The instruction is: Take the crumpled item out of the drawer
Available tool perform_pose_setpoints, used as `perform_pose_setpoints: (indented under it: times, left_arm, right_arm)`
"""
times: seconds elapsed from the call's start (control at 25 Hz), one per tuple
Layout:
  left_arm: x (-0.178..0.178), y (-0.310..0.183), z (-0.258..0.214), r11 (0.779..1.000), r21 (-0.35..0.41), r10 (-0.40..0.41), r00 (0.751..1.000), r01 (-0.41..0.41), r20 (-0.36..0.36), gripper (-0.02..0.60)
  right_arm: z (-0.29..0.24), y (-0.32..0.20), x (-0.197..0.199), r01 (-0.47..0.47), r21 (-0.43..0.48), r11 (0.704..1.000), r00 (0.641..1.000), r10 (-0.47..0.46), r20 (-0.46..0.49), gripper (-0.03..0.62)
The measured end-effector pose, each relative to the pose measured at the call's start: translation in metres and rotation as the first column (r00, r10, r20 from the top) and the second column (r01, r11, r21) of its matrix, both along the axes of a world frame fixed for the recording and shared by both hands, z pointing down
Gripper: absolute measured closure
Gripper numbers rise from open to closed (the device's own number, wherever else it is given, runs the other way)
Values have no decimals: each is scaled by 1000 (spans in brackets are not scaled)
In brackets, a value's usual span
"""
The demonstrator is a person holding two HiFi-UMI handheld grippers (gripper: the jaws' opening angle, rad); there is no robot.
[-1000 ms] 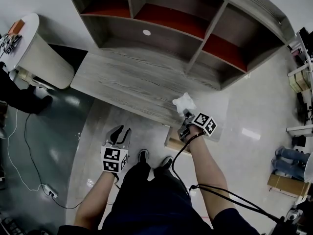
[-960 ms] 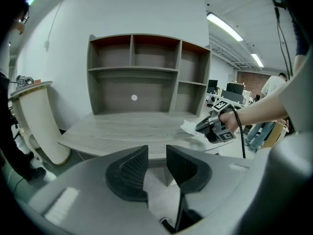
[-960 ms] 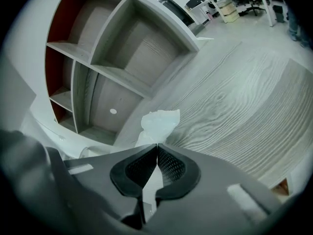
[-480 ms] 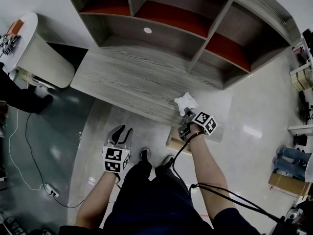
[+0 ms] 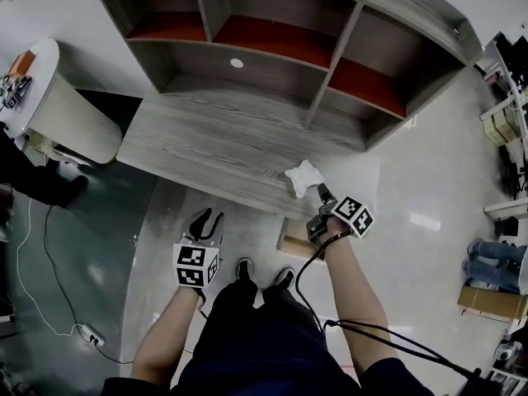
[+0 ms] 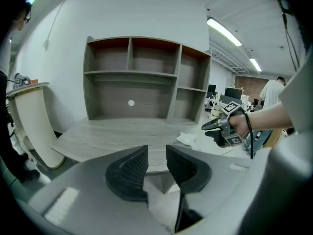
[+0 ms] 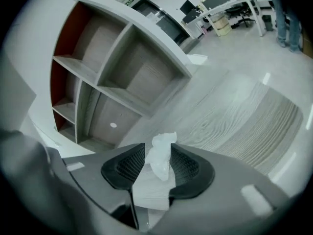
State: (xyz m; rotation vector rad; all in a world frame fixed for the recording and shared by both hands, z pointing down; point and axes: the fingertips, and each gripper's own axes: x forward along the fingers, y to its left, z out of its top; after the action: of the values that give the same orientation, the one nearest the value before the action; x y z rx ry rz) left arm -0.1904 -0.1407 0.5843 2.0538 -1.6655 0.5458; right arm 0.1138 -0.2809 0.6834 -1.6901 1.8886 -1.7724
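Observation:
The crumpled white item lies on the grey wooden desk, near its front right edge. My right gripper is just behind it, toward me. In the right gripper view the jaws of this gripper are opening; the crumpled item stands between the pads, which do not press on it. My left gripper hangs over the floor in front of the desk, open by a narrow gap with nothing in it. The left gripper view also shows the item and the right gripper.
A shelf unit with red-backed compartments stands at the back of the desk. A light wooden drawer shows below the desk edge by my right hand. A white round stand is at the left. A cable runs across the floor.
The right gripper's jaws have parted and let go of the crumpled item, which now rests on the desk. The gripper has drawn back slightly toward me. The left gripper has hardly moved.

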Motion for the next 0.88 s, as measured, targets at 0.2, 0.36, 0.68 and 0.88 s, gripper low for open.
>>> perform_pose_setpoints:
  times: [0.2,0.36,0.68,0.88]
  left_arm:
    - [14,-17,-30,997,71,21,1000,-21,-9,465]
    - [29,-37,-69,987,158,43,998,-36,-40,465]
    - [79,-57,-169,913,392,145,988,-112,-55,478]
    - [119,-66,-225,851,495,231,971,-173,-59,552]
  right_arm:
    - [-80,-6,5,138,207,968,980,-103,-171,427]
    - [-153,-5,8,261,367,893,920,-115,-375,428]
    - [-280,32,0,512,553,657,727,11,-686,479]
    - [-343,57,-13,595,605,530,668,93,-738,514]
